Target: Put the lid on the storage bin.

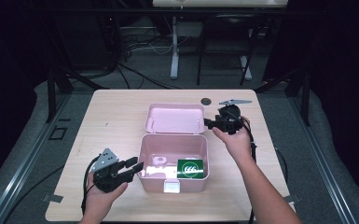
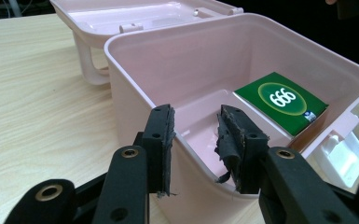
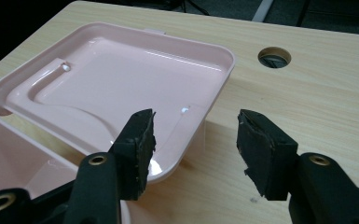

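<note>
Step in hand: closing the box looks like the work. The right hand-held gripper (image 3: 193, 140) stands at the free corner of the lid, so I judge this the approach to taking hold of it, before any lift.

Box: a pale pink square plastic storage box (image 1: 173, 158) sits at the middle of the light wood-grain bench (image 1: 112, 121), its white front latch (image 1: 171, 186) at 6 o'clock.

Lid: the pink hinged plastic lid (image 1: 175, 118) lies flung back flat at 12 o'clock of the box, inner face up.

Contents: a green rectangular carton printed "666" (image 2: 282, 101) lies on the box floor towards 4 o'clock; a pale moulded piece shows beside it at 8 o'clock, too faint to name.

Right hand-held gripper: jaws wide apart and empty, at 3 o'clock of the lid; one jaw overlaps the lid's corner, the other hangs over bare bench. I cannot tell whether the near jaw touches the lid.

Left hand-held gripper (image 2: 196, 149): jaws partly open, straddling the box wall at 8 o'clock, one inside and one outside, not clamped, holding nothing.

Other: a round cable hole (image 3: 274, 57) in the bench lies beyond the lid, at 1 o'clock.

Next move calls for: the right jaws to pinch the lid's thin rim and swing it over towards 6 o'clock, while the left jaws close on the wall to keep the box from sliding.
</note>
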